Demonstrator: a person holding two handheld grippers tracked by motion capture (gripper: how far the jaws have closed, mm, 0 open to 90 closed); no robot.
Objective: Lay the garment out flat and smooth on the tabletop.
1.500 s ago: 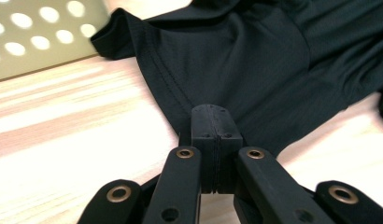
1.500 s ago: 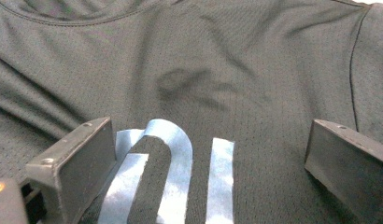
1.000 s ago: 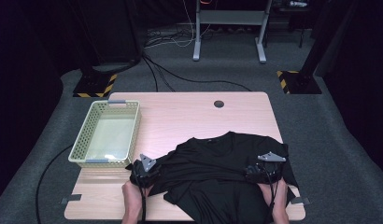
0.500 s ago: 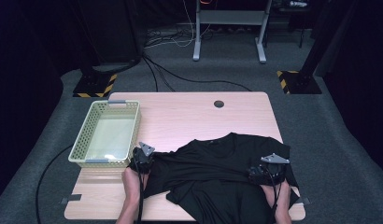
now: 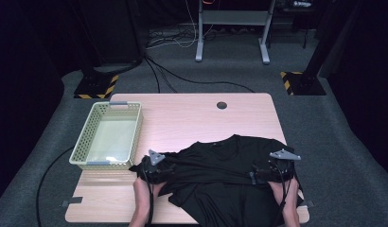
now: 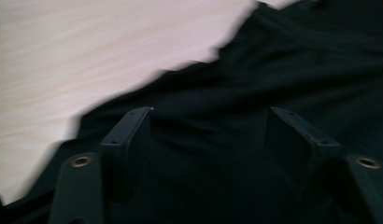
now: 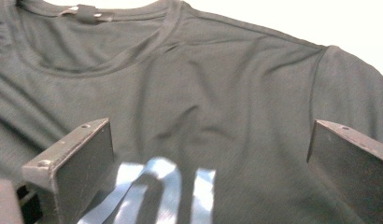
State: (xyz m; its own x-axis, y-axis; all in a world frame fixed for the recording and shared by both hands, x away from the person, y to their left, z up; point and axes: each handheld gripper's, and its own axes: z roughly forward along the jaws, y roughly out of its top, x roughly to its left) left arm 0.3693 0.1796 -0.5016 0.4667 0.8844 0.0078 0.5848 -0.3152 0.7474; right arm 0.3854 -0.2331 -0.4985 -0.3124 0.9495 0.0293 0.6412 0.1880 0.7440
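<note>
2 handheld grippers sit low over a black, short-sleeved cotton T-shirt (image 5: 230, 175) spread on the pale wooden table (image 5: 182, 118), its round collar pointing away from the person. The left gripper (image 5: 154, 169) is at the shirt's left sleeve edge; its jaws have just been opening and now stand apart, dark cloth lying under and between them but not pinched. The right gripper (image 5: 276, 171) is over the right shoulder, jaws wide, nothing clamped, with a light blue print just ahead of it. The shirt's long axis runs from the person outward, crosswise to the line joining both tools. A pale green plastic mesh basket (image 5: 90, 137) lies just left of the left gripper, nearer to it; nothing blocks the way.
</note>
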